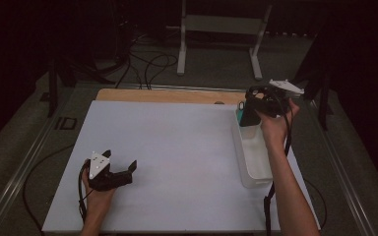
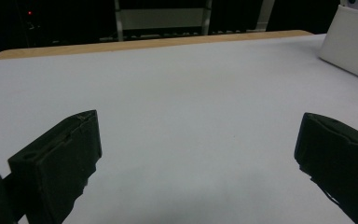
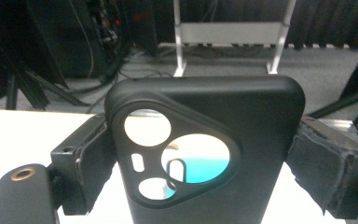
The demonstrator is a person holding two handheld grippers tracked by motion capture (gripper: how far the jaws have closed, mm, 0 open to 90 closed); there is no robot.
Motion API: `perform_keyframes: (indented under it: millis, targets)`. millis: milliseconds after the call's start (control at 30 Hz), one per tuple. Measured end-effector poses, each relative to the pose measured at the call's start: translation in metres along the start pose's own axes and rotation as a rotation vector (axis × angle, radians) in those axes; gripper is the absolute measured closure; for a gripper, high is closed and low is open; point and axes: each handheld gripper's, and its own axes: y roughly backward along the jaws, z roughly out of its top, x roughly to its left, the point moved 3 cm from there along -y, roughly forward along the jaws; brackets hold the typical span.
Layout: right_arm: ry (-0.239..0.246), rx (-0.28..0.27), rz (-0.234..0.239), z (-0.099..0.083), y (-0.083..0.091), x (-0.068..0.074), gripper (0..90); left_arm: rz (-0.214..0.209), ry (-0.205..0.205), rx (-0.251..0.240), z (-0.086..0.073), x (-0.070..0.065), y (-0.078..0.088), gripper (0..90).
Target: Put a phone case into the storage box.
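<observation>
Your right hand-held gripper (image 3: 200, 154) is clamped on the black phone case (image 3: 205, 154), held upright over the far end of the white bin (image 1: 251, 157). Left hand-held gripper (image 1: 120, 169): jaws apart, low over the desk (image 1: 177, 162), w/ nothing between them.

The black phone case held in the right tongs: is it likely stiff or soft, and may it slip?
The phone case looks thin and hollow, so probably light and slightly flexible. Its matte surface and the padded right tongs squeezing both edges suggest little slipping. The camera cutouts may let it bend there.
</observation>
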Motion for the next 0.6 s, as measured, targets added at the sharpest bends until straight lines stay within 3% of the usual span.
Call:
perform_keyframes:
  millis: [133,333,400,600]
  targets:
    - [-0.031,0.053,-0.005,-0.013,-0.012,-0.004,12.9,0.000,-0.002,-0.002,0.000,0.000,0.000,1.2]
    - [-0.021,0.099,-0.025,-0.028,-0.023,-0.004,12.8,-0.002,-0.005,0.000,0.000,0.000,0.000,1.3]
    - [-0.040,0.129,-0.026,-0.035,-0.030,-0.005,12.6,-0.002,-0.005,0.000,0.000,-0.001,0.000,1.4]
    - [-0.067,0.150,-0.034,-0.041,-0.037,-0.007,12.4,-0.004,-0.005,0.002,0.000,-0.001,0.000,1.5]
